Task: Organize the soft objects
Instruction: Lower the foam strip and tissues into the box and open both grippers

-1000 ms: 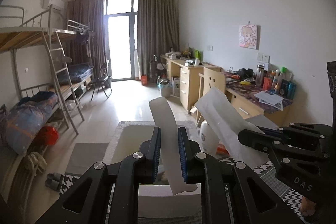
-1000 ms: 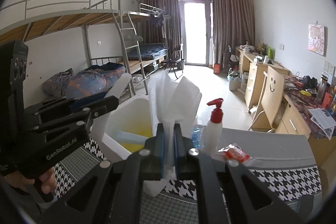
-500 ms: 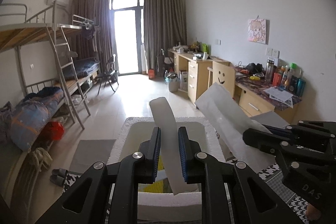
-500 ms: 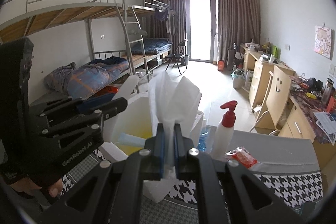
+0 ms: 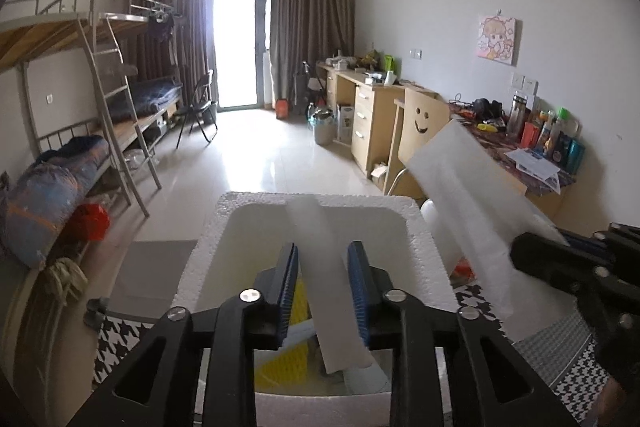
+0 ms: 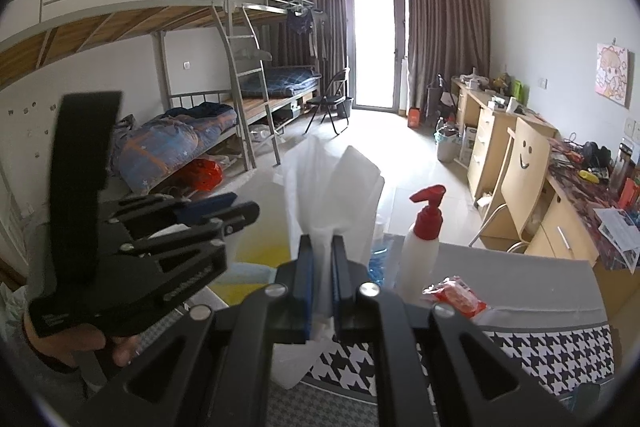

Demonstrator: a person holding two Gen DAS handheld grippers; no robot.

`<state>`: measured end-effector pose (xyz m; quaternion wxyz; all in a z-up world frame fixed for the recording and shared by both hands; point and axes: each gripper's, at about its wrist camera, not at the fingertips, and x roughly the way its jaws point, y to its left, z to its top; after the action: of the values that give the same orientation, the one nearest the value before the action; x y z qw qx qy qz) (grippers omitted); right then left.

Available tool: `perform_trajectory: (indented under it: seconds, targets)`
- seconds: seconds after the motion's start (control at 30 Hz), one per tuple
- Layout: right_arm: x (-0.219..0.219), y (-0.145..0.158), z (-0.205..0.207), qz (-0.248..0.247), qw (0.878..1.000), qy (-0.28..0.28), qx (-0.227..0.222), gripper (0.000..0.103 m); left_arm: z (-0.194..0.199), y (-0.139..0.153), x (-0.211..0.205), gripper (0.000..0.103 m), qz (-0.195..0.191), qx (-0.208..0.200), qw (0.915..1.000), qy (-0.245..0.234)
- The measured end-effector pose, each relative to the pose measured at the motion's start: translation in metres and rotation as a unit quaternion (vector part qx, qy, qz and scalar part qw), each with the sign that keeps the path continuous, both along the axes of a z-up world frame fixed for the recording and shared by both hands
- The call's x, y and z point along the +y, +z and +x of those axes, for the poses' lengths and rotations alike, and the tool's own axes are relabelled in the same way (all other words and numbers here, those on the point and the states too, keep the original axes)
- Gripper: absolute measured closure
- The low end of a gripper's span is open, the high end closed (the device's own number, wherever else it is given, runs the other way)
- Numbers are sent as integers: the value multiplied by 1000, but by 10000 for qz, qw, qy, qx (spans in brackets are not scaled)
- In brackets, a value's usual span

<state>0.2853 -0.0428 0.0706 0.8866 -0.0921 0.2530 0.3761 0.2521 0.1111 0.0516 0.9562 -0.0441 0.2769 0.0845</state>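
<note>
Over the white foam box [image 5: 416, 227], in the left wrist view, the left gripper [image 5: 323, 287] is hovering with its jaws parted, and a white foam strip [image 5: 324, 267] is standing between the blue pads [image 5: 289, 291]; whether they are pinching it is hard to tell. Yellow foam [image 5: 280, 367] is lying inside the box. At right, the right gripper [image 5: 532, 251] is clamping a white foam sheet [image 5: 472, 195].

Nearest in the right wrist view, the right gripper [image 6: 322, 281] is squeezing the bunched sheet [image 6: 332, 187] with narrow jaws. Left of it, the left gripper [image 6: 240, 211] is reaching over the box. A red-capped pump bottle [image 6: 422, 247] and a red packet [image 6: 456, 295] are sitting on the table [image 6: 540, 275] at right.
</note>
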Motion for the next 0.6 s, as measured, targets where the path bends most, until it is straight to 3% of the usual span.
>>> perform_trajectory:
  seconds: [0.03,0.1,0.17,0.6]
  targets:
    - [0,0,0,6,10000,-5,3,93,-1,0,0,70,61,-13,10000,49]
    - [0,2,-1,17,10000,-5,-5,93,-3,2,0,37,100,-28,9999,81]
    - [1,2,-1,17,10000,-5,-12,93,-8,4,0,25,101,-116,9998,126]
    - [8,2,1,29,10000,87,-5,92,-23,11,5,4,323,-307,9976,530]
